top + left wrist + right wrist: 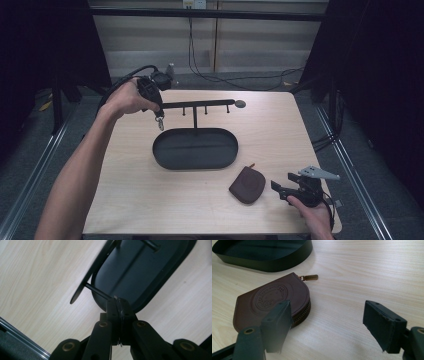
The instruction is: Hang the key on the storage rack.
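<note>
While visible: one pouch [272,302], one tray [195,148]

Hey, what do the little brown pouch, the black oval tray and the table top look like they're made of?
Pouch: probably leather or a look-alike; matte brown, a round stamped emblem, a zip along the edge with a brass-coloured pull.
Tray: likely painted or coated metal; thin upright wall, even matte black with a soft sheen.
Table top: pale wood or wood-look laminate; fine straight grain lines. Which of the two, I cannot tell.

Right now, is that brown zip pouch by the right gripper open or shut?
Shut, as far as shows: the brown pouch lies flat on the table, its visible zipper edge closed, pull at the end.
</note>
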Tool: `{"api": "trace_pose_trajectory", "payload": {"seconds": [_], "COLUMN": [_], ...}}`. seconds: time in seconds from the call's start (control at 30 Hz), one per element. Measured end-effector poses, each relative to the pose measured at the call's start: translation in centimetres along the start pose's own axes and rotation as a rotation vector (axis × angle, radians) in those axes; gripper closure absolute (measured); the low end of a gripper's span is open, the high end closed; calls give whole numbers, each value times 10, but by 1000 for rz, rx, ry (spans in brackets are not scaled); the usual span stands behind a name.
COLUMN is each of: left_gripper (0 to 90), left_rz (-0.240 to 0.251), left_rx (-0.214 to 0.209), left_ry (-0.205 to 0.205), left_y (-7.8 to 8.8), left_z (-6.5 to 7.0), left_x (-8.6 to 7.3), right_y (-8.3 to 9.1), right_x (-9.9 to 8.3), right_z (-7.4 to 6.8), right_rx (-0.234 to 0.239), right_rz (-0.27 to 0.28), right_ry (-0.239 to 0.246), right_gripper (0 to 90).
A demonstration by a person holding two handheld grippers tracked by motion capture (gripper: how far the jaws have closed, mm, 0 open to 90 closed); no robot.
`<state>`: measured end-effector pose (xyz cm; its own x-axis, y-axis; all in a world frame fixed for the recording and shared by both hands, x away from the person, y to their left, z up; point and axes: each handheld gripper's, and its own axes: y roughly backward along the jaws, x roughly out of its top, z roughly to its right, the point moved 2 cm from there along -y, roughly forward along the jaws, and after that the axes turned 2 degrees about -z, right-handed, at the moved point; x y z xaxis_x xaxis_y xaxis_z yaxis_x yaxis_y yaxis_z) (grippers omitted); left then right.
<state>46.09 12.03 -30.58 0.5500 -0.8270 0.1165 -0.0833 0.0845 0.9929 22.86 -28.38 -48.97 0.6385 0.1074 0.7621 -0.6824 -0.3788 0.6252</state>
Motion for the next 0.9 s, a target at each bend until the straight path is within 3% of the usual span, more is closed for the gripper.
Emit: {"api": "trace_pose_trajectory", "payload": {"seconds": [0.37, 0.63, 0.73, 0.9], "left_gripper": [890, 866, 836, 763], "left_rz": [23, 60, 94, 165], "left_rx": [12, -7, -26, -70], "left_ry": [28, 51, 57, 99], "left_y": [-2, 5, 7, 8], "left_z": [-3, -6, -7, -5], "left_x": [1, -11, -18, -34], "right_y": [-1, -2, -2, -2], "right_x": [0, 1, 1, 1], "right_z": [0, 0, 0, 1], "right_rx": [-2, -2, -5, 0], "right_rz": [-2, -4, -4, -5], "right_ry": [3, 4, 1, -9], "right_gripper": [231, 231, 231, 231]}}
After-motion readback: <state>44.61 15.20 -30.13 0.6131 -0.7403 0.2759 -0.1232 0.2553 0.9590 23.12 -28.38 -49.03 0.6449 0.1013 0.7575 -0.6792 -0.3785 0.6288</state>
